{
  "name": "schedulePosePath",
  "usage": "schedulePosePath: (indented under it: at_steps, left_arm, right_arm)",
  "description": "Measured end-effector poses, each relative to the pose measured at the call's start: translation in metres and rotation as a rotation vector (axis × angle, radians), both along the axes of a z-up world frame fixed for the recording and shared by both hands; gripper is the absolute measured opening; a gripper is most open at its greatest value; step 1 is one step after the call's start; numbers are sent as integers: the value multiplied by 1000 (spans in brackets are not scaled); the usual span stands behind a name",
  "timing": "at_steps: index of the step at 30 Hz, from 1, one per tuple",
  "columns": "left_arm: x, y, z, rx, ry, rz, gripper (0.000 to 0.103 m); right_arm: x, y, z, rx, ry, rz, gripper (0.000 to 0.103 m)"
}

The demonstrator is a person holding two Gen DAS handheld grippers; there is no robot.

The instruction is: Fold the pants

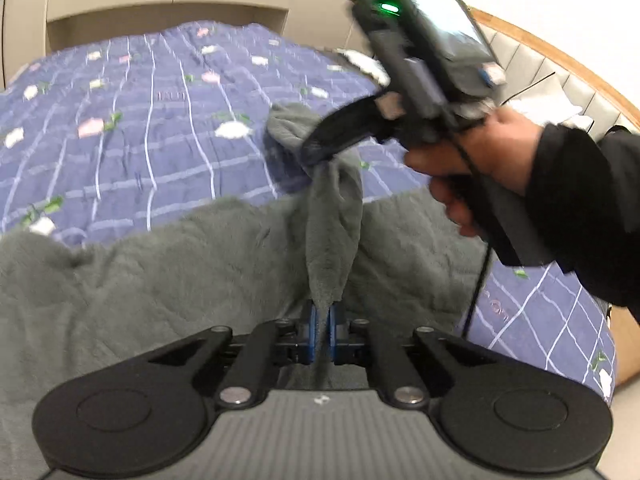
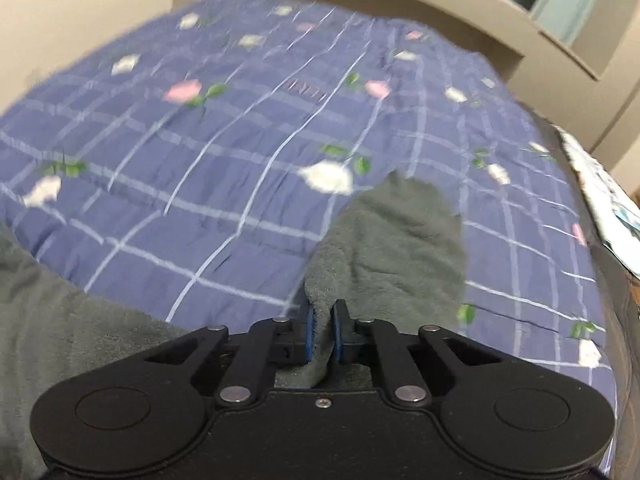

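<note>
The left tongs (image 1: 321, 332) point steeply down toward the bed (image 1: 140, 120), their blue pads clenched on a narrow ridge of the grey fleece pants (image 1: 160, 280). From that pinch the fabric rises in a taut band running away from the camera toward the far side, where the right tongs (image 1: 316, 156) hold its other end. In the left wrist view, the person's right hand (image 1: 480, 160), in a dark sleeve (image 1: 580, 200), wraps the handle of the right device at the right of the scene, tilting it down and to the left so its black fingers reach into the cloth; a green light glows on its body.

In the right wrist view, the right tongs (image 2: 323, 334) are also angled down, pads closed on a thick bunch of the pants (image 2: 400, 240), which bulges up beyond them and ends in a rounded, flopped-over edge on the far side.

The rest of the pants lies spread across the near part of the bed, over a blue checked quilt (image 2: 200, 140) with flowers. Its long axis runs left to right along the near edge. The held strip between the two grips stands roughly crosswise to it.
</note>
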State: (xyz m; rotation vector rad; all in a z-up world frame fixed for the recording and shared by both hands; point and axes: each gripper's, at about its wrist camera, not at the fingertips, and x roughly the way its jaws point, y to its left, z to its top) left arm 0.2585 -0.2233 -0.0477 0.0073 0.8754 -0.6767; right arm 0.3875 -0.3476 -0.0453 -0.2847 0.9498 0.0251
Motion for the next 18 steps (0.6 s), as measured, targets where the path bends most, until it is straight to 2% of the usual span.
schedulePosePath:
  at_steps: [6,9,13,18]
  left_arm:
    - [-23,-14,30,48,-139,-34,5]
    - [-38,-18,33,81,-194,-52,5]
    - [-52,-28,19,136,-204,-93,5]
    - [-62,-36,-3,195,-178,-117,5]
  right_arm:
    - [-45,-48,39,100,-150,-104,7]
    - [-81,-71,49,159,-203,-177,6]
    - [-134,-91,42,256,-242,-268,6]
    - [-171,-109,9,354,-198,-346,10]
